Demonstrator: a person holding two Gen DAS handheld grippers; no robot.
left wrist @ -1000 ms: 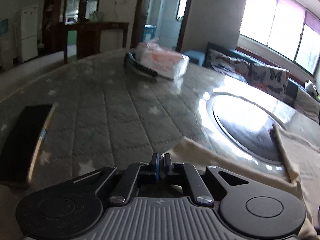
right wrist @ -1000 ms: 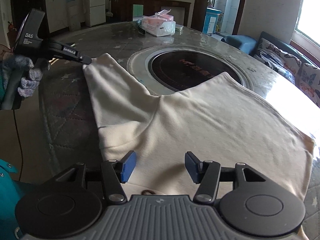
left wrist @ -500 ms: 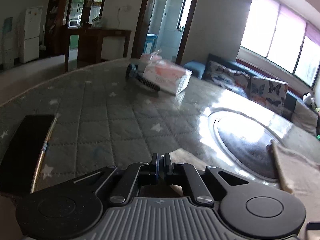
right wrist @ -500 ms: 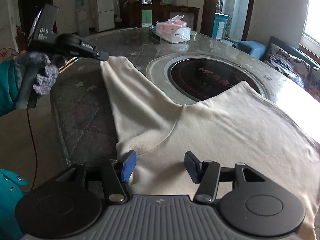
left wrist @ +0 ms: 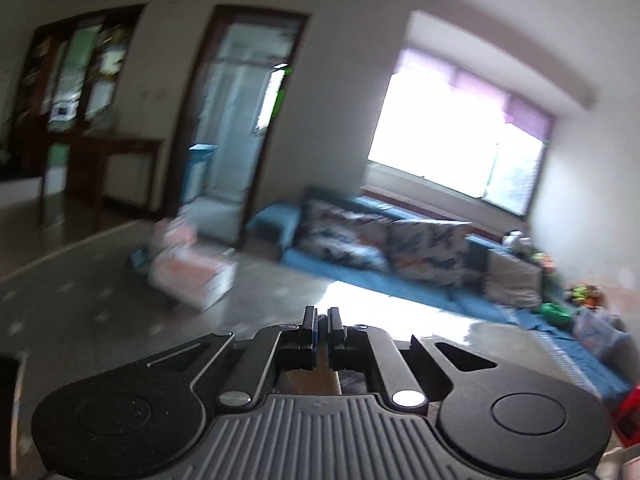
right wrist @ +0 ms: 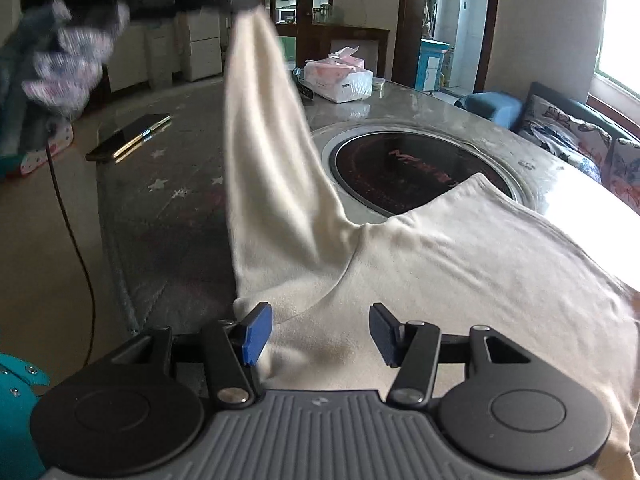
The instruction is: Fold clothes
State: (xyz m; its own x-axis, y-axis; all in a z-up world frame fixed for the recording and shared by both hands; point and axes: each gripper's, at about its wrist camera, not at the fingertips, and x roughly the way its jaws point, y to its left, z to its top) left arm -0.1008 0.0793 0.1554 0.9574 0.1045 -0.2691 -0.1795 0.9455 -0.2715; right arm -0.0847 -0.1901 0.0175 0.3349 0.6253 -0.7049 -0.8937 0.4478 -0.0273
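Cream shirt (right wrist: 460, 264) lies flat on the table (right wrist: 168, 216), body filling centre and lower right of the right wrist view, partly over the round inset hob (right wrist: 416, 168). Its sleeve (right wrist: 264, 152) is pulled up to the upper left of the frame, cuff pinched in the left gripper (right wrist: 240, 0), fingers pressed together on the fabric.

Right gripper (right wrist: 318, 334) sits at bottom centre over the shoulder area, blue pads spread, holding nothing.

Handling guess: light, limp knit that drapes and drags; grip at cuff, hem or shoulder seam, not mid-panel.

Only the right wrist view shows the shirt, a phone (right wrist: 128, 138) at left and a tissue pack (right wrist: 340, 80) at the far edge. Left wrist view is blurred, aimed at the room: sofa (left wrist: 400, 256), window (left wrist: 460, 136), with only a sliver of cream behind the closed tips.
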